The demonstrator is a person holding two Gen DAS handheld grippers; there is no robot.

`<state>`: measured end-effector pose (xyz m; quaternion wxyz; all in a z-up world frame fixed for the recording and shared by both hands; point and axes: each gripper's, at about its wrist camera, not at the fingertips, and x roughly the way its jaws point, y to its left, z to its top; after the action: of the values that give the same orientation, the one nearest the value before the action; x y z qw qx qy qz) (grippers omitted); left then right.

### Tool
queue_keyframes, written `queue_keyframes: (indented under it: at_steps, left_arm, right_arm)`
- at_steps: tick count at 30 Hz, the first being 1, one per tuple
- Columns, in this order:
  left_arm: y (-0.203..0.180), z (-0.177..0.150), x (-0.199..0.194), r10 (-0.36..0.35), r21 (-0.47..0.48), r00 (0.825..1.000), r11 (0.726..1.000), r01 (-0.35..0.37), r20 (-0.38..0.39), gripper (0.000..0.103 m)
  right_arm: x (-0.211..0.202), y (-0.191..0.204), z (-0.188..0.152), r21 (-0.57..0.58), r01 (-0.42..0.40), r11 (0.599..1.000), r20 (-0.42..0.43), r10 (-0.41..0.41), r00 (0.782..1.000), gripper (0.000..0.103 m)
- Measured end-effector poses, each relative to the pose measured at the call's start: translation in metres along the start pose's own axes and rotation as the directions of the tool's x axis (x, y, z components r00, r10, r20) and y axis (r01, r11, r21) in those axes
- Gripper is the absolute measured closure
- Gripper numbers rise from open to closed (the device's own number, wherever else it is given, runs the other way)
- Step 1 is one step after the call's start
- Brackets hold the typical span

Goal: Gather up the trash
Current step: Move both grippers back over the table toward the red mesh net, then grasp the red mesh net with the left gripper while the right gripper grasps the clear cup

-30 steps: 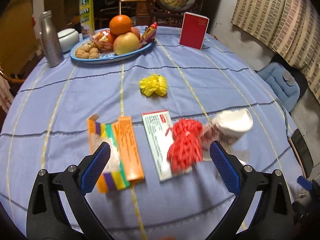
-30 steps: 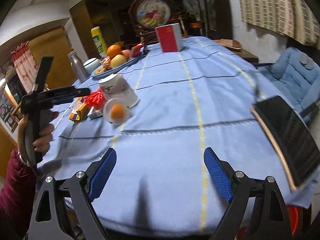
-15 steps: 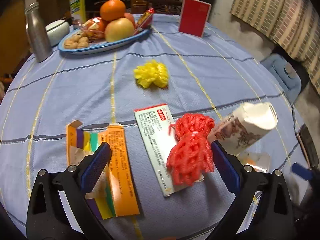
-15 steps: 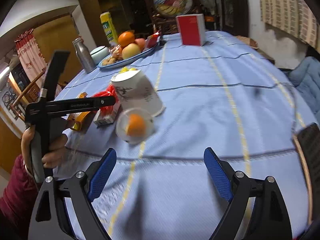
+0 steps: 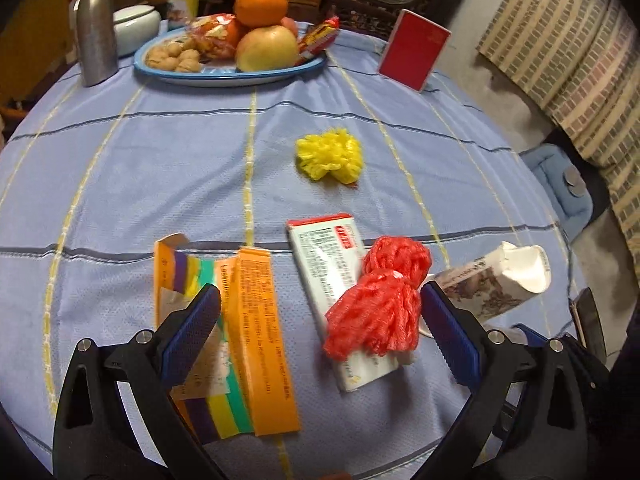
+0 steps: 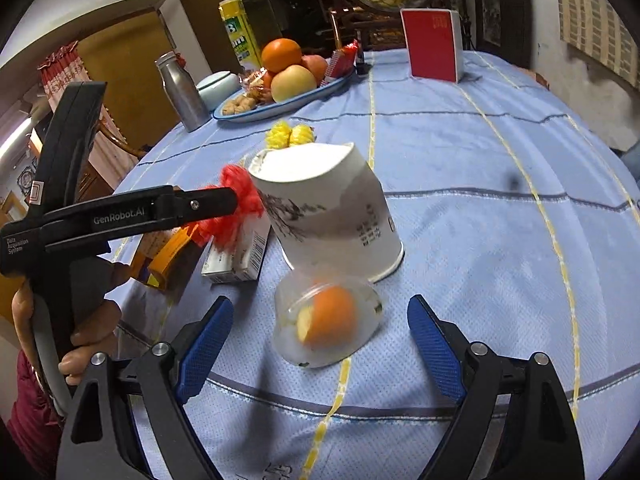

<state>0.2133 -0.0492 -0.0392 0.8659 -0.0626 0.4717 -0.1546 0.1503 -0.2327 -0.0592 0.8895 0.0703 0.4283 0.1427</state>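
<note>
Trash is clustered at lower centre of both views: one clear plastic cup [image 6: 326,322] on its side with an orange scrap inside, one crushed white paper cup [image 6: 332,210] just behind it, two net wads — one red mesh wad [image 5: 378,304], one yellow mesh wad [image 5: 330,158] — and two flattened cartons, one white carton [image 5: 332,272] under the red wad, one orange carton [image 5: 228,328].

Right gripper [image 6: 320,340]: jaws have just been closing, pads either side of the clear cup, not touching it. Left gripper [image 5: 320,328]: jaws spread, nothing gripped, red wad between the pads.

One fruit plate [image 5: 224,80], one steel bottle [image 5: 94,28] and one red box [image 5: 414,54] are seen at top. The blue woven tablecloth [image 6: 480,200] is bare at right.
</note>
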Motion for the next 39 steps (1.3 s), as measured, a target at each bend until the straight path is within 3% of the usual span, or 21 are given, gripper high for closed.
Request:
queue_keyframes:
  at_steps: [1, 6, 15, 19, 21, 25, 33, 39]
  left_arm:
    - [-0.002, 0.000, 0.000, -0.009, 0.009, 1.000, 1.000, 0.009, 0.004, 0.008]
    - [-0.008, 0.000, -0.004, -0.037, 0.036, 0.999, 0.999, 0.036, 0.034, 0.017]
    - [-0.019, -0.001, -0.005, -0.113, 0.077, 0.993, 0.991, 0.109, 0.045, 0.017]
    - [-0.032, -0.003, 0.009, -0.112, 0.127, 0.994, 0.986, 0.111, 0.004, 0.036]
    - [-0.038, -0.005, 0.010, -0.081, 0.158, 0.997, 0.984, 0.078, 0.017, 0.042]
    - [-0.047, -0.009, 0.009, -0.104, 0.209, 0.995, 0.973, 0.099, 0.012, 0.071]
    - [-0.044, -0.008, -0.014, -0.116, 0.213, 0.989, 0.972, 0.094, 0.093, 0.075]
    - [-0.036, -0.005, -0.042, -0.153, 0.186, 0.973, 0.975, 0.121, 0.171, 0.075]
  right_arm:
    - [0.001, 0.000, -0.002, -0.003, -0.005, 1.000, -0.012, 0.005, 1.000, 0.046]
    - [-0.007, 0.003, -0.006, -0.028, -0.011, 1.000, 0.021, 0.011, 1.000, 0.047]
    - [-0.010, 0.002, -0.007, -0.027, -0.011, 1.000, 0.031, 0.011, 0.999, 0.047]
    - [-0.012, 0.008, -0.008, -0.054, 0.014, 0.998, 0.051, -0.011, 0.999, 0.047]
    - [-0.013, 0.009, -0.008, -0.062, 0.025, 0.998, 0.059, -0.021, 0.998, 0.047]
    - [-0.013, 0.008, -0.007, -0.055, 0.025, 0.998, 0.057, -0.022, 0.998, 0.047]
    - [-0.014, 0.000, -0.007, -0.015, 0.004, 1.000, 0.062, -0.003, 0.998, 0.047]
    - [-0.020, 0.004, -0.008, -0.024, 0.040, 0.999, 0.098, -0.038, 0.994, 0.047]
